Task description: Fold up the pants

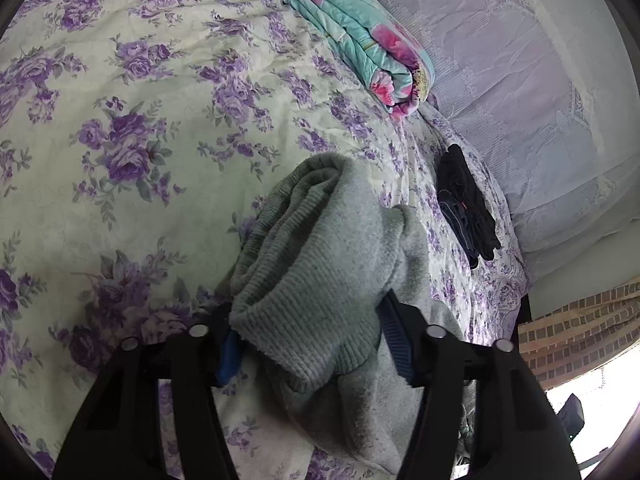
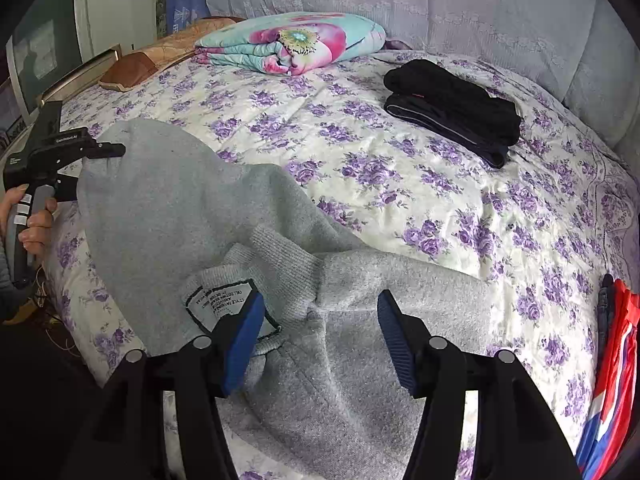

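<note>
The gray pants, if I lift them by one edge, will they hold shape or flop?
Probably flop: the gray pants sag in soft folds between the left gripper and the bed. The thick fleecy knit suggests some weight. Likely grippy, not slippery.

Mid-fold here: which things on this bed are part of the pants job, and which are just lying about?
In the job: grey pants; left gripper; right gripper.

Lying about: folded dark clothes; folded floral blanket; red and blue cloth at the bed edge.
</note>
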`<state>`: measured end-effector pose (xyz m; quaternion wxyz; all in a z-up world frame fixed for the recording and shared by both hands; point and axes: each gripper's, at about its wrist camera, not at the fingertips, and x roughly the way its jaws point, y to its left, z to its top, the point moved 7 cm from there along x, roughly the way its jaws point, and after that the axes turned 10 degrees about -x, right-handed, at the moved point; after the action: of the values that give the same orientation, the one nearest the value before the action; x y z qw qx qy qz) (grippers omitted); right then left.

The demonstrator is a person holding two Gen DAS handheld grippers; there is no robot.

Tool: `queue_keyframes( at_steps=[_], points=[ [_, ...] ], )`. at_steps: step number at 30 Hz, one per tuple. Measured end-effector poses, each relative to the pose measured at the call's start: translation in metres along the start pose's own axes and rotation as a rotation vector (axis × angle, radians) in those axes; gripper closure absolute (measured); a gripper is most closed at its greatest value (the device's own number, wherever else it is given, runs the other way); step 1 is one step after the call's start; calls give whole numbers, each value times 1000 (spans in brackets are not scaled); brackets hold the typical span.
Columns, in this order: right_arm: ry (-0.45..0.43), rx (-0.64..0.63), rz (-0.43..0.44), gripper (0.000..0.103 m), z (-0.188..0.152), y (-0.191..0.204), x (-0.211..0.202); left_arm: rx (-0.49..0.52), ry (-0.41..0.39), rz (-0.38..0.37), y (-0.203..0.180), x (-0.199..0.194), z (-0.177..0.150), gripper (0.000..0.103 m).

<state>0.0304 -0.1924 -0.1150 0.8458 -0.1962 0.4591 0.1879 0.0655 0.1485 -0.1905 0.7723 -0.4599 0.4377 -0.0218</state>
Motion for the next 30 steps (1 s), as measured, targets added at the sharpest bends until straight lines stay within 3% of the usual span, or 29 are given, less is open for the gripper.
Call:
queue_keyframes(
  at_steps=[4,9,11,14,16,17,19,20,22,26,30],
  points=[
    [106,32,38,34,-16,1,27,72,-28,34,-15,-11,-2,70],
    [114,93,81,29,-20,-4,37,177,-67,68,-49,-28,-6,71],
    [85,77,66,29,-15,-4,29,212,-76,65,-63,-36,-9,71],
    [-43,74,70,29,-2,-6,1,274,-91,59,-86,-46,-14,71],
    [-64,96,79,29,1,-9,-1,317,-100,67,-100,-51,-19,71],
    [-32,104,84,29,-1,-9,8,336,-102,69,-107,-53,-21,72],
    [124,93,98,26,-17,-1,44,380,-107,73,-121,-57,-29,72],
    [107,88,95,20,-18,1,51,408,-110,75,-130,-59,-33,72],
    [88,97,92,18,-15,1,53,468,-112,70,-150,-61,-43,72],
    [37,178,150,19,-16,-15,32,603,-111,51,-193,-59,-70,72],
    [-8,301,107,19,-38,-51,7,696,-76,25,-230,-45,-101,73]
  ],
)
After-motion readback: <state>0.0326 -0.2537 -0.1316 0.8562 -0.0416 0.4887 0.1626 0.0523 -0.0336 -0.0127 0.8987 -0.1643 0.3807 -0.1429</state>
